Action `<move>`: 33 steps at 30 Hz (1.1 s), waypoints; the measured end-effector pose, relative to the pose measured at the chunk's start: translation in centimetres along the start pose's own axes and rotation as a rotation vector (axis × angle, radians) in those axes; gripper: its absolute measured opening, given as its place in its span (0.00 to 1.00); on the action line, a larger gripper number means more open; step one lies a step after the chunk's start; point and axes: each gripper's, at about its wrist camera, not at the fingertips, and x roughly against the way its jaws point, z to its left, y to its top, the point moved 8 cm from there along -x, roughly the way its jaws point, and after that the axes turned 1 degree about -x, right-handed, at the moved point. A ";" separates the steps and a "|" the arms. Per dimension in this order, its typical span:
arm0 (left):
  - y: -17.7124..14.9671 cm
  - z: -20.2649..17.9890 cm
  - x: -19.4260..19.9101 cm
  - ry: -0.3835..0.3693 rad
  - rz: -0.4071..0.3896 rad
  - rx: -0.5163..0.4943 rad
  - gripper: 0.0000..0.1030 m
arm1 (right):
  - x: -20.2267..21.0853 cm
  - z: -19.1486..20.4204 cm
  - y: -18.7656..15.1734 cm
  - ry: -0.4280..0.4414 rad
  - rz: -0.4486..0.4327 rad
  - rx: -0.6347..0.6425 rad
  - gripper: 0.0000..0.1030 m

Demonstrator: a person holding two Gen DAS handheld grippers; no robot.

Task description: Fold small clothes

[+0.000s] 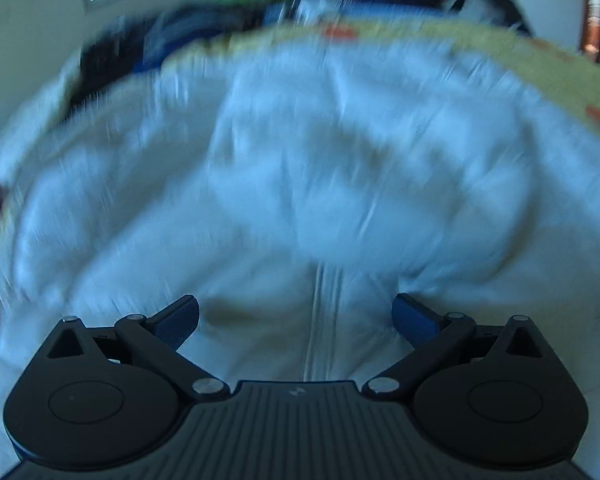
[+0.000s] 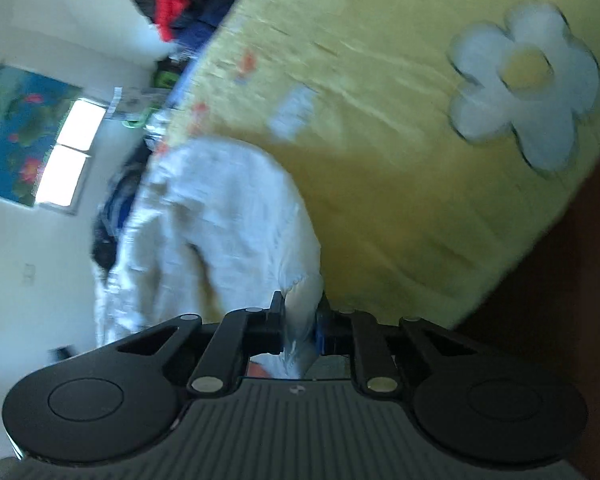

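While the white garment (image 1: 300,168) lies spread and rumpled over the yellow bedspread (image 1: 548,68), my left tongs (image 1: 296,320) hang just above it, with a pale seam (image 1: 315,320) of the cloth running up between the two fingers. In my right hand's view the same white garment (image 2: 220,216) trails away from the tongs toward the wall, and one bunched edge of it comes straight into my right tongs (image 2: 300,320).

The left view is badly blurred and filled almost wholly by the garment, with a dark heap of clothes (image 1: 172,36) beyond the far edge of the bed. The right view shows more of the room: a white flower-shaped cushion (image 2: 524,84) resting on the bedspread (image 2: 380,160) well apart from the garment, a bright window (image 2: 72,152), a blue flowered picture (image 2: 16,132) on the wall beside it, and red and dark clothes (image 2: 188,0) piled past the bed.

My left tongs stand wide apart with nothing between the pads; whether they touch the cloth I cannot tell. My right tongs are pinched nearly together on the fold of white fabric.
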 end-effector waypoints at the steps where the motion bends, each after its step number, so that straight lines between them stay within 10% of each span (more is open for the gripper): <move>1: -0.2 0.2 -0.1 -0.015 -0.012 0.025 1.00 | 0.2 1.2 0.3 0.035 -0.005 0.000 0.17; 6: 0.0 0.3 2.7 -0.095 -0.089 0.009 1.00 | -0.1 9.6 3.4 0.279 -0.037 0.020 0.17; 13: 4.8 4.1 11.4 -0.419 -0.402 0.186 1.00 | -8.5 28.0 6.1 0.573 0.064 0.268 0.17; 21: 5.9 7.7 11.8 -0.385 -0.544 0.085 1.00 | -31.5 36.4 0.0 0.387 0.450 0.369 0.17; 29: 7.0 4.6 5.9 -0.393 -0.406 0.015 1.00 | -36.2 37.5 -5.3 0.325 0.548 0.429 0.20; 33: 8.1 4.8 1.6 -0.353 -0.259 0.081 1.00 | -36.1 35.3 -3.7 0.320 0.537 0.324 0.61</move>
